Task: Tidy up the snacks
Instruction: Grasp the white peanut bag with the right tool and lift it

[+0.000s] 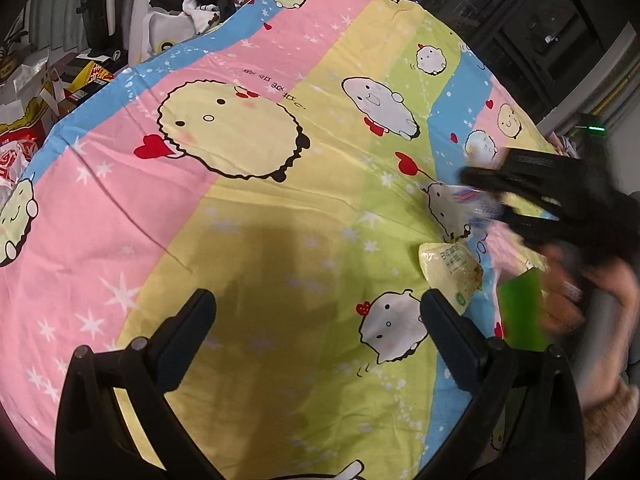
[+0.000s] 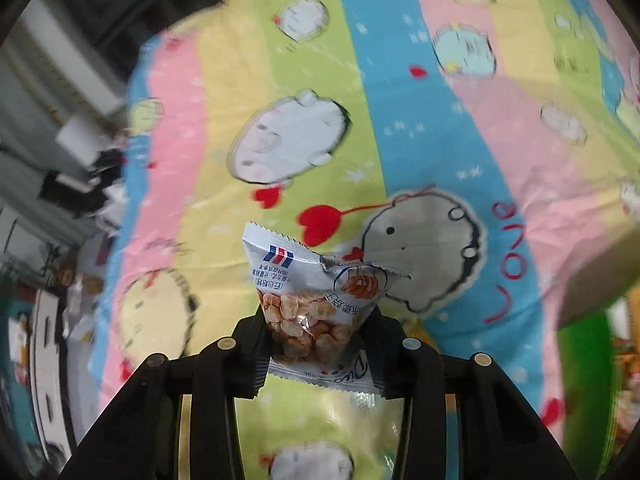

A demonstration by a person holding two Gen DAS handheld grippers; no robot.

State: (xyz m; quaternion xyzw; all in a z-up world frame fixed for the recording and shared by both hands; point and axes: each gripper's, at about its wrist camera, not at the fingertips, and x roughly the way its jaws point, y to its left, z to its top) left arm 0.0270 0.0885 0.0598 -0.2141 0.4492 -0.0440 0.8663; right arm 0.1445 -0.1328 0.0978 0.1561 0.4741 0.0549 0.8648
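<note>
Clamped between the narrow jaws of the right hand-held gripper is a blue-and-white snack packet with a clear window showing golden nuts; it sticks out forward past the fingertips, above a cartoon-print bedsheet. Spread wide and holding nothing, the left hand-held gripper hovers over the same sheet. Just ahead of its right finger lies a pale yellow snack pouch, with a blurred green container further right
</note>
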